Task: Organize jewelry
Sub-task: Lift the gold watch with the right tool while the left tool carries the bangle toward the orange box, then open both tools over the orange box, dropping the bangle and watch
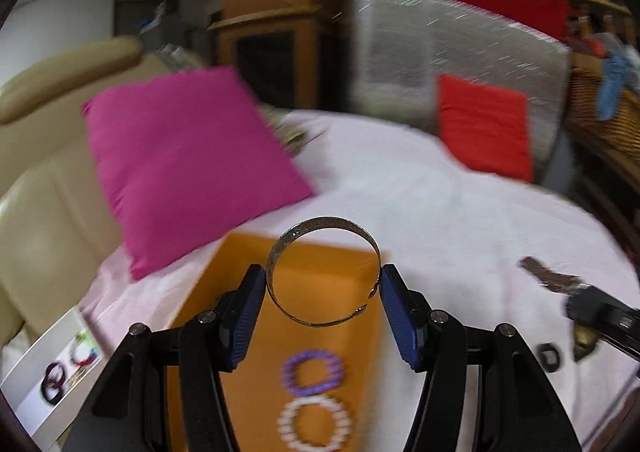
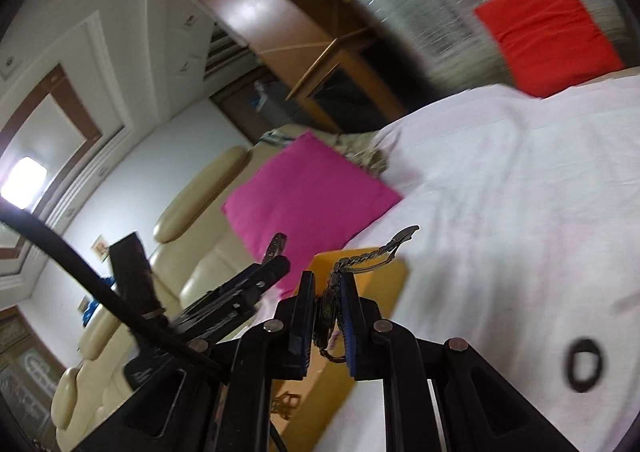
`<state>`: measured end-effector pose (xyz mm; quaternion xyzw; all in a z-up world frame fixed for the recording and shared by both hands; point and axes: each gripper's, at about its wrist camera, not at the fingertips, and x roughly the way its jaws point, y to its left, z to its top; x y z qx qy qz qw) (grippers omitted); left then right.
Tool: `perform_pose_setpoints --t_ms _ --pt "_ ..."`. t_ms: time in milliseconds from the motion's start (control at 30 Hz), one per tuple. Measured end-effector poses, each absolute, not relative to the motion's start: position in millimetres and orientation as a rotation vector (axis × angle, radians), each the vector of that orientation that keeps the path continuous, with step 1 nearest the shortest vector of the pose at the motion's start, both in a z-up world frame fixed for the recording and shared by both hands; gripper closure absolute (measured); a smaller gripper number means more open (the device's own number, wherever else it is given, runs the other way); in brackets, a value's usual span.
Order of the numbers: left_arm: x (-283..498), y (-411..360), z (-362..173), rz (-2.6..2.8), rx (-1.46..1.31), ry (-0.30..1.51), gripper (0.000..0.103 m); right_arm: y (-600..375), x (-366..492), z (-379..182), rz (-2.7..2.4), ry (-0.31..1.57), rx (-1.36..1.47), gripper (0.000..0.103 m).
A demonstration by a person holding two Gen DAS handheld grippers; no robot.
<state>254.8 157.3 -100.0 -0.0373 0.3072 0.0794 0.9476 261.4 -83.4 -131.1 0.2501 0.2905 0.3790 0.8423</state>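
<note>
My left gripper (image 1: 323, 276) is shut on a thin metal cuff bangle (image 1: 325, 223), one blue pad on each side of the ring. It hangs over an orange box (image 1: 320, 336) where a purple bead bracelet (image 1: 313, 372) and a white pearl bracelet (image 1: 316, 422) lie. My right gripper (image 2: 326, 292) is shut on a metal wristwatch (image 2: 326, 312), whose link strap (image 2: 376, 252) sticks out past the pads. The right gripper (image 1: 576, 292) also shows at the right edge of the left wrist view. A black ring-shaped piece (image 2: 584, 364) lies on the white sheet (image 2: 500, 191).
A white tray (image 1: 36, 408) with several bracelets sits at the left, by a beige sofa (image 1: 44, 211). A pink cushion (image 1: 188, 167) leans beside the orange box. A red cushion (image 1: 484, 127) and a silvery panel (image 1: 460, 39) stand at the far side.
</note>
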Motion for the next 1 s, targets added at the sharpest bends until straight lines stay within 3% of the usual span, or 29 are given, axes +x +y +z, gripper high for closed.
perform_pose_setpoints --t_ms 367,1000 --pt "273.6 221.4 -142.4 0.328 -0.111 0.778 0.043 1.8 294.7 -149.1 0.917 0.692 0.495 0.089" --pt "291.0 251.2 -185.8 0.375 -0.096 0.991 0.041 85.8 394.1 -213.1 0.706 0.948 0.453 0.088"
